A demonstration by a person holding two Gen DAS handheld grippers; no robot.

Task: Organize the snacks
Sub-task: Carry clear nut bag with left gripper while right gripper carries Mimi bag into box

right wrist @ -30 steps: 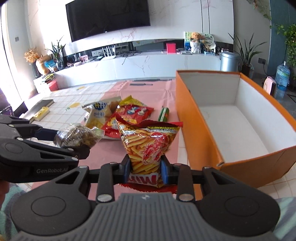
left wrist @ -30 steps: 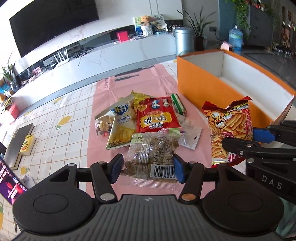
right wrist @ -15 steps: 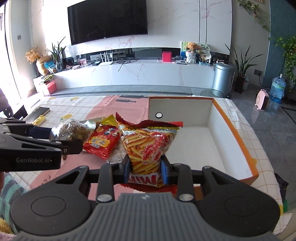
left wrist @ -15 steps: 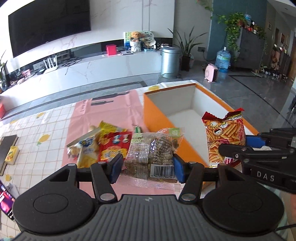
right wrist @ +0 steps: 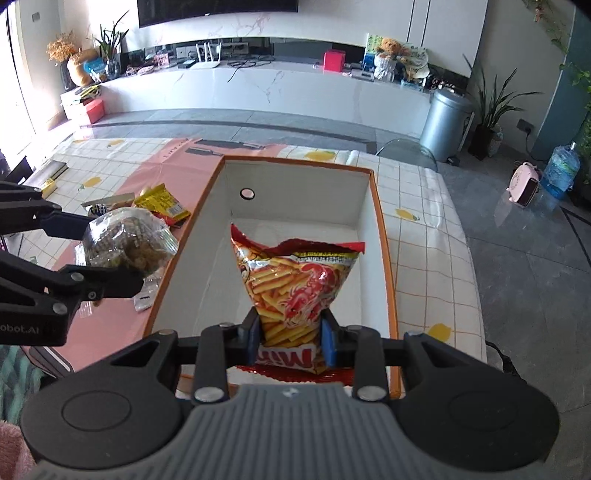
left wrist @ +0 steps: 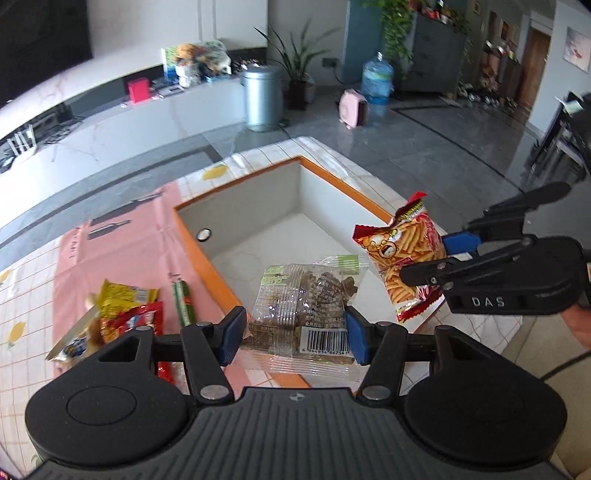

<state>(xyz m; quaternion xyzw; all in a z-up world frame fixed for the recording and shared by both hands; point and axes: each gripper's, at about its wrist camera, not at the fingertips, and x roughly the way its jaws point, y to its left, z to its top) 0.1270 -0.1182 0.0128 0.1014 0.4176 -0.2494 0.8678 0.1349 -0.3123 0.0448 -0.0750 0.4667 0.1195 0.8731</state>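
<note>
Lemon-print tablecloth [right wrist: 436, 258] below, both grippers loaded: left gripper [left wrist: 291, 332] clamps the clear brown-snack packet [left wrist: 306, 295], right gripper [right wrist: 290, 341] pinches the shrimp-stick bag [right wrist: 295, 280] over the orange box [right wrist: 384, 236]; slippery film could slide free outside it.

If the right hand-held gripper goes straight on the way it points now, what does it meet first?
Probably the white floor of the orange box: the right hand-held gripper, holding the chips bag, points down into it, though depth is unclear.

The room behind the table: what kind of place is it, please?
Most likely a home living room: a large wall television above a long white marble cabinet, potted plants, and a teddy bear on display.
</note>
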